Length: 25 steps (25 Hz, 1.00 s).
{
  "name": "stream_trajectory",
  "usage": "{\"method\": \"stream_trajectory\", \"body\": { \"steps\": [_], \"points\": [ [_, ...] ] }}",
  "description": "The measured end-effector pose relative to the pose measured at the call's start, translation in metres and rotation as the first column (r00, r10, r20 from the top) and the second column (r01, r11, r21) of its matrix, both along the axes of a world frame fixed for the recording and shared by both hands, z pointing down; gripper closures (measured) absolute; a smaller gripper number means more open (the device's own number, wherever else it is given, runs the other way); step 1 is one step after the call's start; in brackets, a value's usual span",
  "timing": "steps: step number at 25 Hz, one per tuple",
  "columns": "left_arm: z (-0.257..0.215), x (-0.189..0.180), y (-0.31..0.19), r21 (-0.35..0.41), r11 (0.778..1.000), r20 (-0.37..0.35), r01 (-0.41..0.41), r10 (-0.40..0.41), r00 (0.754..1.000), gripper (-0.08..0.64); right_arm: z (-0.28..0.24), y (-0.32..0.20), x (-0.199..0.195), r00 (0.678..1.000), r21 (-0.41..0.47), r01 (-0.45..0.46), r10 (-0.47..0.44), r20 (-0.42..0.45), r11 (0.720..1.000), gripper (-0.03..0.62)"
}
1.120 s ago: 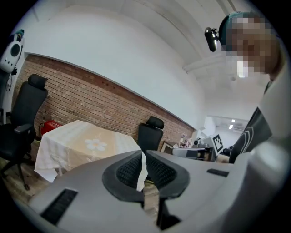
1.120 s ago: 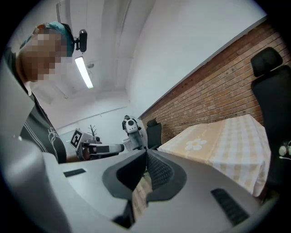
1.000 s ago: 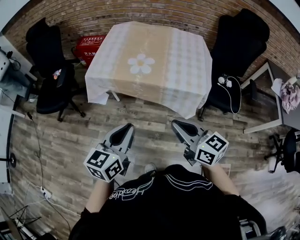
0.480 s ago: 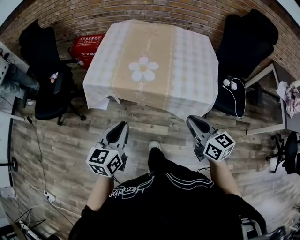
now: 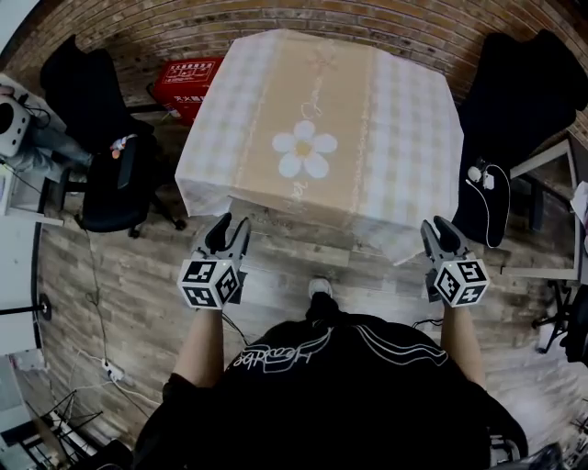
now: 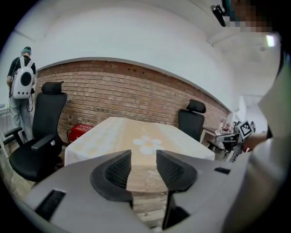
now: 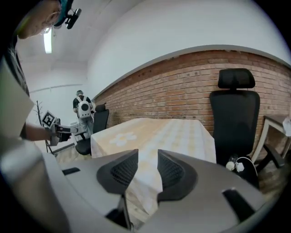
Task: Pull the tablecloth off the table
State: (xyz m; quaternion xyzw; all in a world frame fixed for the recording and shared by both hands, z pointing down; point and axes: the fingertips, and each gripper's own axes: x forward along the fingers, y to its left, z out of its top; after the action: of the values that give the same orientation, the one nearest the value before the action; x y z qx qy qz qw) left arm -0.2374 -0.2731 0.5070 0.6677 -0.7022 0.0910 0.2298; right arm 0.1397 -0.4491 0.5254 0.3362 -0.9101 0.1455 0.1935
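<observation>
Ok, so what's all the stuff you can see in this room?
tablecloth: one, beige and white checks with a white flower, in the middle.
office chairs: two, black, left and right of the cloth.
box: one, red, by the brick wall.
other person: one, white backpack, far left in the left gripper view.
left gripper: one, grey, jaws have just been opening, nothing between them, near the cloth's front edge.
right gripper: one, grey, jaws have just been opening, nothing gripped, by the cloth's front right corner.
</observation>
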Motion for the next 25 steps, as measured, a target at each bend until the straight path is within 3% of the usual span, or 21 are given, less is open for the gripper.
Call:
{"method": "stream_trajectory", "body": {
  "steps": [3, 5, 8, 11, 14, 17, 19, 25],
  "points": [
    [0.013, -0.041, -0.001, -0.023, 0.998, 0.039, 0.063, -0.062, 0.997, 0.351, 0.019, -0.017, 0.011, 0.998, -0.003, -0.036, 0.036, -0.056, 0.999, 0.476],
    [0.025, -0.073, 0.004, -0.038, 0.991, 0.062, 0.131, -0.129, 0.99, 0.307, 0.032, -0.026, 0.028, 0.992, -0.033, -0.112, 0.109, -0.066, 0.993, 0.44],
    [0.051, -0.122, 0.016, -0.071, 0.965, 0.016, 0.251, -0.251, 0.968, 0.281, 0.05, -0.031, 0.06, 0.965, -0.095, -0.258, 0.253, -0.064, 0.961, 0.384],
    [0.071, -0.167, 0.026, -0.118, 0.948, 0.009, 0.295, -0.296, 0.955, 0.276, 0.064, -0.027, 0.079, 0.939, -0.138, -0.343, 0.339, -0.055, 0.929, 0.377],
    [0.09, -0.203, 0.028, -0.173, 0.945, 0.081, 0.278, -0.268, 0.96, 0.275, 0.08, -0.017, 0.09, 0.924, -0.178, -0.381, 0.377, -0.057, 0.907, 0.374],
    [0.115, -0.229, 0.024, -0.24, 0.941, 0.166, 0.239, -0.203, 0.965, 0.275, 0.102, -0.003, 0.106, 0.913, -0.215, -0.408, 0.391, -0.121, 0.887, 0.374],
    [0.128, -0.247, 0.022, -0.27, 0.94, 0.176, 0.206, -0.162, 0.971, 0.275, 0.117, 0.004, 0.105, 0.907, -0.226, -0.417, 0.386, -0.17, 0.88, 0.374],
    [0.158, -0.291, 0.003, -0.298, 0.948, 0.163, 0.108, -0.061, 0.985, 0.275, 0.141, 0.006, 0.088, 0.899, -0.197, -0.391, 0.327, -0.293, 0.899, 0.374]
  ]
}}
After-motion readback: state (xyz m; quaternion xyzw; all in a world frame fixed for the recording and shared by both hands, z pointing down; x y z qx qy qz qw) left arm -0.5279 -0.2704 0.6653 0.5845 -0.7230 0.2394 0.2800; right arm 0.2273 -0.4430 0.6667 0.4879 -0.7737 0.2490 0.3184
